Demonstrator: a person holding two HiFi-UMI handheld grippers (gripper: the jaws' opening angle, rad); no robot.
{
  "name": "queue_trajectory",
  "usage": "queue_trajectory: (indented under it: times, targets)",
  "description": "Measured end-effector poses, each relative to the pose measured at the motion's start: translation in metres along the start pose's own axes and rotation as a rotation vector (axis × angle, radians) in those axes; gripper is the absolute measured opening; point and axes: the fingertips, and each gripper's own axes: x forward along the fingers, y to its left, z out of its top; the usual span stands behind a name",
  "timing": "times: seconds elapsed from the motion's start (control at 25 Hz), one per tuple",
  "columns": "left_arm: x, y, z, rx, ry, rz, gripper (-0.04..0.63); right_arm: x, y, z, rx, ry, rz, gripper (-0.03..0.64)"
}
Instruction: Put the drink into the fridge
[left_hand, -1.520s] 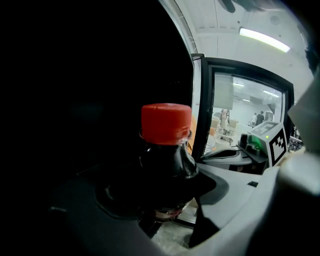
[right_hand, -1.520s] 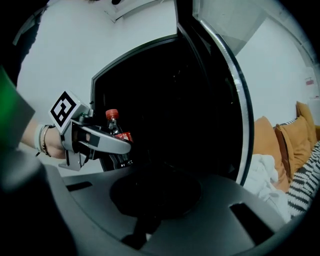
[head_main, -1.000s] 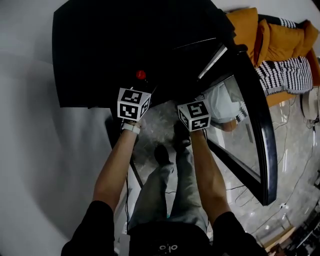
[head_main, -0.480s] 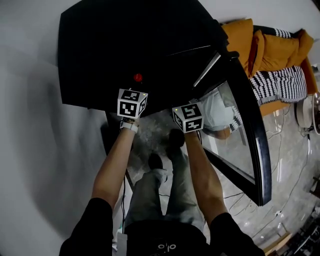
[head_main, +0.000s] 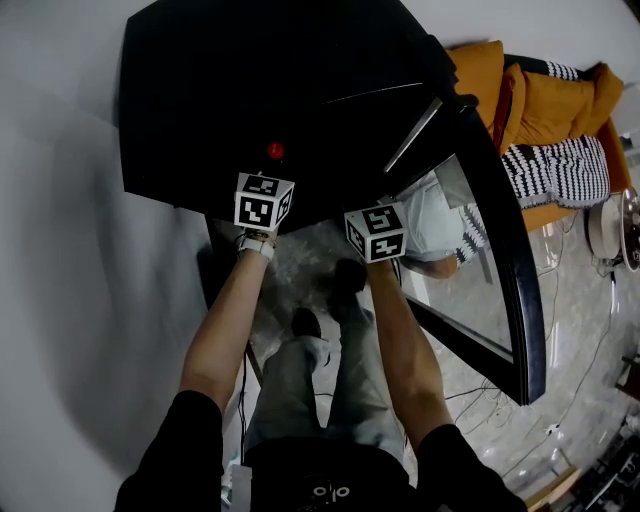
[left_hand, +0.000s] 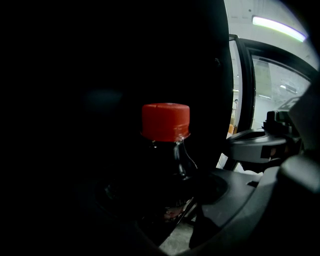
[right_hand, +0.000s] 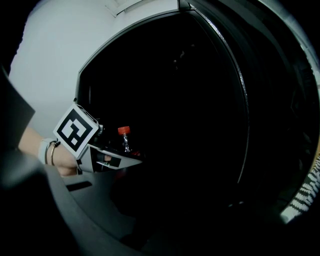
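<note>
Holding the bottle (left_hand: 165, 122) at the open fridge (head_main: 250, 80), the left gripper (left_hand: 167, 197) has its jaws clenched on it. The next move is probably to set it inside and release. I cannot tell whether the right gripper (head_main: 378, 225) is clenched.

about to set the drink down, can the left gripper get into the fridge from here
Probably yes: the fridge door stands wide open, and the left gripper, shut on the red-capped bottle, faces the dark fridge with nothing visible between. Its inside is too dark to see.

Dim, fisheye-warped edges; fridge (head_main: 250, 90) interior near-black.
</note>
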Motion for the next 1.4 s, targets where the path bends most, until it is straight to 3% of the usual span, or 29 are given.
queue_trajectory:
  times: [0.36, 0.88, 1.12, 1.4]
  targets:
    - [0.005, -0.001, 0.002, -0.008, -0.022, 0.007, 0.302, -0.014, 0.0, -0.006, 0.026, 0.016, -0.013, 0.008]
    - [-0.011, 0.003, -0.003, -0.068, -0.059, 0.137, 0.344, -0.032, 0.0, -0.013, 0.044, 0.045, -0.027, 0.007]
    - [-0.038, -0.015, -0.023, -0.141, -0.046, 0.125, 0.343, -0.043, 0.008, -0.009, 0.055, 0.048, -0.031, 0.007]
    - [-0.092, -0.048, -0.038, -0.199, 0.0, 0.051, 0.315, -0.072, 0.034, 0.013, 0.064, 0.057, -0.03, 0.008]
